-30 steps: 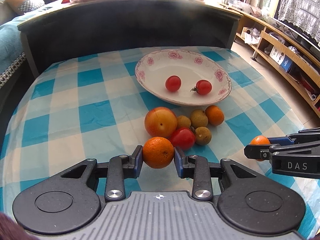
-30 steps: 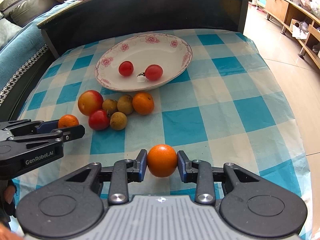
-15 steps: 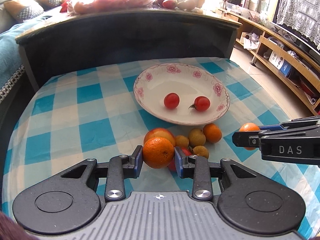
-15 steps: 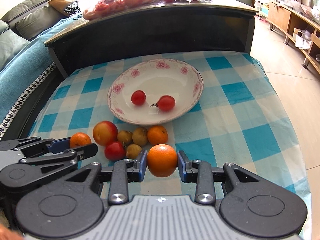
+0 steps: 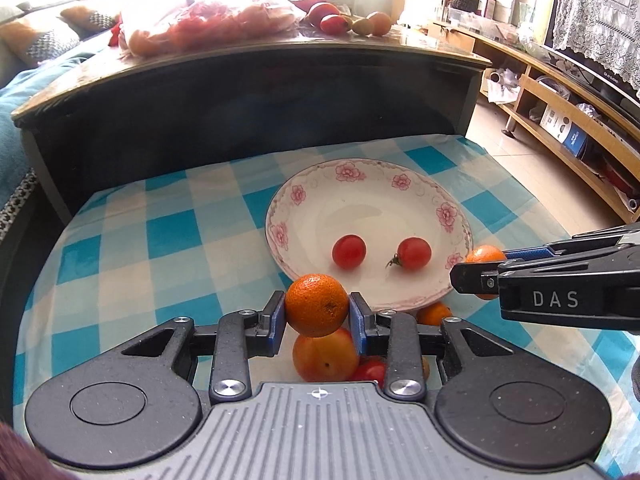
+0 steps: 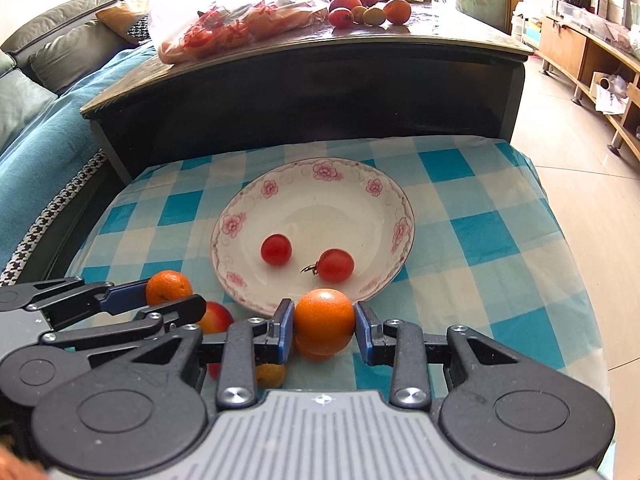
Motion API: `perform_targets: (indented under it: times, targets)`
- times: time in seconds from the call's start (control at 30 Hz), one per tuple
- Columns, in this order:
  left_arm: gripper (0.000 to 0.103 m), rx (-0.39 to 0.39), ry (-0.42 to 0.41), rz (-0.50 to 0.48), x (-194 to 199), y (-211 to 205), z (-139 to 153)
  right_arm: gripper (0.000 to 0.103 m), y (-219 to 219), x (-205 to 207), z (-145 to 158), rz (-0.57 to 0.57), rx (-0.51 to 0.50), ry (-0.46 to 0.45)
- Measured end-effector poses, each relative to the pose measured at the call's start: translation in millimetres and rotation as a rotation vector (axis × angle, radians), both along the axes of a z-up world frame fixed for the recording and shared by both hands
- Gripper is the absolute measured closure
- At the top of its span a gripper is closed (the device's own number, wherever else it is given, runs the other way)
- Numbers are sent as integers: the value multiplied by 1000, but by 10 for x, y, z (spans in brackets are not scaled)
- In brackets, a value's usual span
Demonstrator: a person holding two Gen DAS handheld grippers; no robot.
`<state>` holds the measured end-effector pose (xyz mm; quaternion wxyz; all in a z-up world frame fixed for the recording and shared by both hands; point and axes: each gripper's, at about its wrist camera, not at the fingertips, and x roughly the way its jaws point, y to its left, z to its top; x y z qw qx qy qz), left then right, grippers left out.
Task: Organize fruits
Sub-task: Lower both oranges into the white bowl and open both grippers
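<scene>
With an orange [image 5: 317,310] clamped in our left tongs [image 5: 317,322] and another orange [image 6: 324,317] in our right tongs [image 6: 324,330], both at the plate's [image 6: 390,196] near rim, we risk dropped fruit rolling off the table [image 6: 500,240] or knocking the tomatoes [image 6: 335,265].

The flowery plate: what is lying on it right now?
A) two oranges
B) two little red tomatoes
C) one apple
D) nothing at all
B: two small red tomatoes lie on the plate, while each orange is held in a hand-held gripper, not on the plate.
</scene>
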<state>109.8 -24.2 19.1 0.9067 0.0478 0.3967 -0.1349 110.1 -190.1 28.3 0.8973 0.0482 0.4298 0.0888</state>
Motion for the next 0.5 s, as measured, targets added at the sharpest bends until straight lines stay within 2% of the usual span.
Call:
perform_targets:
  times: [0.5]
  targets:
    - [62, 15, 18, -12, 246, -77, -125, 66, 0, 377, -179, 4, -12, 40]
